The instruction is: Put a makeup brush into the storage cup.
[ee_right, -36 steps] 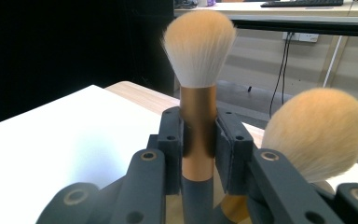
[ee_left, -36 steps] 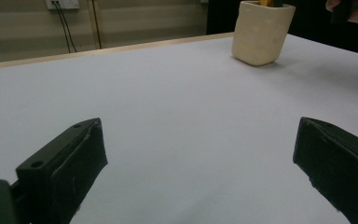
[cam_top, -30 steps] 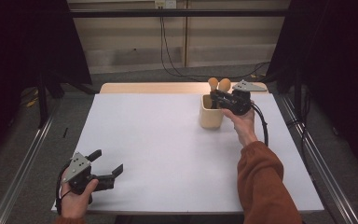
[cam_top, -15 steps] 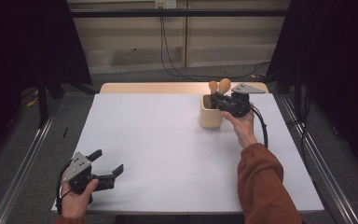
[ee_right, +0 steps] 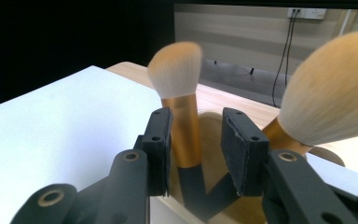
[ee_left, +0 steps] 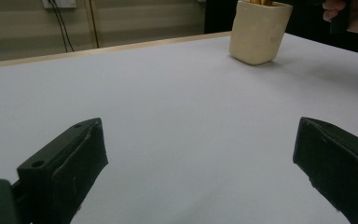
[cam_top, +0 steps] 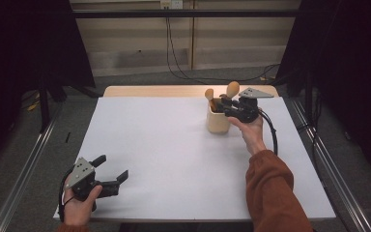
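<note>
Right gripper [ee_right: 196, 149] at the brush cup, far right of the worktop [cam_top: 174, 145]

Its jaws straddled one brush [ee_right: 179, 93] in the cup [cam_top: 218, 121], not clamped; a crooked pull could tip it. Left gripper [cam_top: 110, 175] rested open, near left.

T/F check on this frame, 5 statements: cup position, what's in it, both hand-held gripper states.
1. The cream cup holds two makeup brushes. True.
2. The right hand-held gripper is clamped shut on the smaller brush. False: its jaws flank the gold ferrule with a gap on one side, so not closed yet.
3. The left hand-held gripper rests open near the table's near left corner. True.
4. The cup lies tipped over. False: it stands upright.
5. The left hand-held gripper holds the larger brush. False: it is empty; that brush sits in the cup.
</note>
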The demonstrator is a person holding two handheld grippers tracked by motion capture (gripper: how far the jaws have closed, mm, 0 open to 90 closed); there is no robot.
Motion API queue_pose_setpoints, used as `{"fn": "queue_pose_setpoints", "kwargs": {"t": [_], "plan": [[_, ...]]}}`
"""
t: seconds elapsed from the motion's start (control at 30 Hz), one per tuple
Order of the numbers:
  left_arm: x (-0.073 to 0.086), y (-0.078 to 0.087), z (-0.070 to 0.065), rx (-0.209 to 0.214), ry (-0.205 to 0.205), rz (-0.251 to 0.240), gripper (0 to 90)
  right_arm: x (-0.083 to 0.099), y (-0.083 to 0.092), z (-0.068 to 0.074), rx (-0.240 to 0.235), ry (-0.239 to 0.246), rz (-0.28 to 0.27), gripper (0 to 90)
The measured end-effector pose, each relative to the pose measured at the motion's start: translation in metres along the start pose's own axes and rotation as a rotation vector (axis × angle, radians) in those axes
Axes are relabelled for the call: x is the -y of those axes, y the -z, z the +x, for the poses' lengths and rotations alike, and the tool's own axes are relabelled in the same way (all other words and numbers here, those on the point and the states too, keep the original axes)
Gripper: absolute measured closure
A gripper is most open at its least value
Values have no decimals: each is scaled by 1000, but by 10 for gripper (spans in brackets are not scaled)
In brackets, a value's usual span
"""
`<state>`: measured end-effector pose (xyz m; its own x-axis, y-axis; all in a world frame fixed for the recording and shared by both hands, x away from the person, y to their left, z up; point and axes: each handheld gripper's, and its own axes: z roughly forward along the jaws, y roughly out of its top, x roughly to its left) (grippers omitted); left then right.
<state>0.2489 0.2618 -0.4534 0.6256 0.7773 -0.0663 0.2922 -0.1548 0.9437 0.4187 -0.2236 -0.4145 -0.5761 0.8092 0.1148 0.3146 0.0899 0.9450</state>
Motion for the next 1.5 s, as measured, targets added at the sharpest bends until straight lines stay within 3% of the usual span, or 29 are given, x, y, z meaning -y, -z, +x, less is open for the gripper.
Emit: {"fn": "queue_pose_setpoints", "kwargs": {"t": [0.23, 0.43, 0.8, 1.0, 1.1, 1.27, 1.5], "plan": [[0, -1, 1, 0, 3, -3, 24, 4, 7, 1, -1, 0, -8, 511], [-1, -3, 1, -8, 12, -2, 24, 6, 16, 5, -23, -11, -18, 307], [-2, -7, 3, 2, 10, -3, 24, 16, 32, 9, -48, -29, -19, 20], [-2, -3, 2, 2, 11, -16, 24, 16, 45, 15, -51, -45, -27, 21], [-2, 0, 1, -17, 1, -20, 28, 19, 51, 20, -23, -44, -39, 20], [-1, 3, 4, -26, 24, -27, 30, 25, 58, 26, 6, -22, -45, 14], [-1, 3, 1, -21, 8, -20, 28, 34, 71, 31, 26, -2, -83, 12]]}}
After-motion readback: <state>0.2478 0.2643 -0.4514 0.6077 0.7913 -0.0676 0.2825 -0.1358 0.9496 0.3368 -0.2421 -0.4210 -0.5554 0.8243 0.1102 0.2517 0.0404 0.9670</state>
